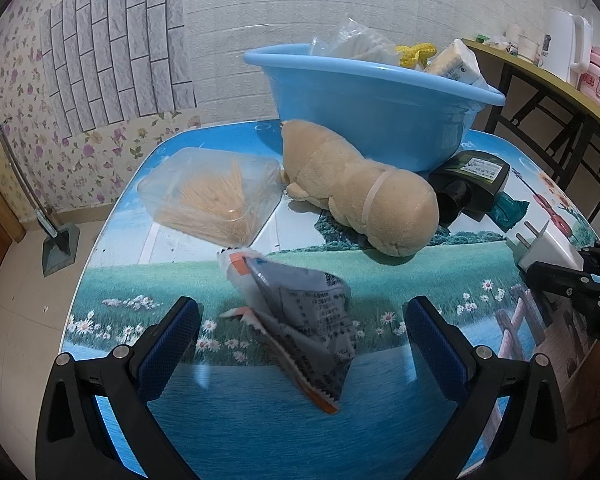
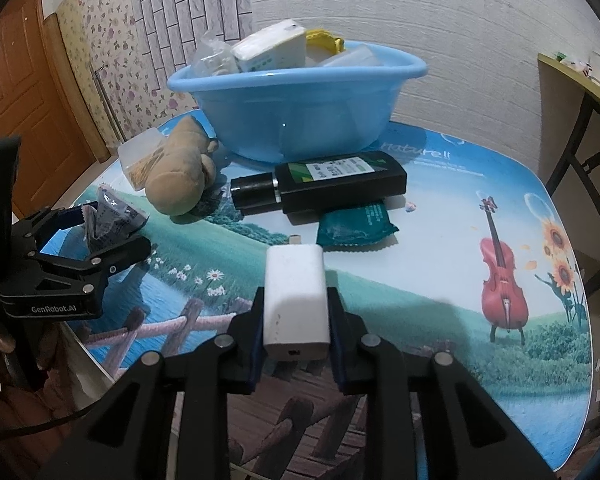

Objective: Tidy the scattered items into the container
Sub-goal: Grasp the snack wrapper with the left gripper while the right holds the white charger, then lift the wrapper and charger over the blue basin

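Note:
My right gripper (image 2: 296, 298) is shut on a white plug charger (image 2: 296, 272), held just above the table; the same charger (image 1: 544, 248) shows at the right edge of the left wrist view. My left gripper (image 1: 306, 340) stands open, with a crumpled grey and orange packet (image 1: 300, 316) lying loose between its fingers. The blue basin (image 1: 360, 120) at the back holds several items. In front of it lie a tan plush toy (image 1: 360, 192), a clear box of toothpicks (image 1: 216, 196), a black bottle (image 2: 332, 184) and a green sachet (image 2: 356, 226).
The table (image 2: 440, 240) has a printed landscape top with rounded edges. A yellow side table (image 1: 540, 76) with a white kettle (image 1: 568, 48) stands to the right. A dustpan (image 1: 60, 244) leans at the left wall, near a wooden door (image 2: 20, 100).

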The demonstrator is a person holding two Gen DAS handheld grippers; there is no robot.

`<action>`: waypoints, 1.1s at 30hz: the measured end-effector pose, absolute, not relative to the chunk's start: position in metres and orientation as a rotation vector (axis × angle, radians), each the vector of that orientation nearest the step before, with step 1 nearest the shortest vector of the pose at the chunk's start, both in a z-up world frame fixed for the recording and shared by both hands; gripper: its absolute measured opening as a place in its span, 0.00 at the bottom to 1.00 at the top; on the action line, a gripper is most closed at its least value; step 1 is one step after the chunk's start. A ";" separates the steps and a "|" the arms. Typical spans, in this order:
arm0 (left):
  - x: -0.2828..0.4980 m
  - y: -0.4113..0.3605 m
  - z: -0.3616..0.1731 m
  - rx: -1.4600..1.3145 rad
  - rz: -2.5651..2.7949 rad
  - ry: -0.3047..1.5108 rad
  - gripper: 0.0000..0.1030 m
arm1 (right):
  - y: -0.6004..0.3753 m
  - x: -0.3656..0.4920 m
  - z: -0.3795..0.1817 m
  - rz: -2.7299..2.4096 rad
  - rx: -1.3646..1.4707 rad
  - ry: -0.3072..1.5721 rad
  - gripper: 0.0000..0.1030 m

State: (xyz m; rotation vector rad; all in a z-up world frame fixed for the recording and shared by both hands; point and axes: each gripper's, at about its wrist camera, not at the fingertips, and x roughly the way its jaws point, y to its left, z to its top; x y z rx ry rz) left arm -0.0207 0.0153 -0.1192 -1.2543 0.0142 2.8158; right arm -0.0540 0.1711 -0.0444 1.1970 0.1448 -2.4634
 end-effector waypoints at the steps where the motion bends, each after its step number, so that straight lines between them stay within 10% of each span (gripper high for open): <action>1: -0.020 0.014 -0.119 -1.254 2.816 0.011 1.00 | 0.172 -0.054 -0.044 -2.464 1.197 0.140 0.25; 3: -0.019 0.012 -0.119 -1.251 2.813 0.005 0.99 | 0.173 -0.053 -0.044 -2.464 1.196 0.135 0.25; 11: -0.012 0.006 -0.113 -1.186 2.804 -0.006 0.41 | 0.172 -0.051 -0.043 -2.457 1.191 0.132 0.25; 33: -0.032 0.009 -0.024 -0.978 2.800 -0.081 0.38 | 0.168 -0.062 0.030 -2.508 0.933 0.069 0.25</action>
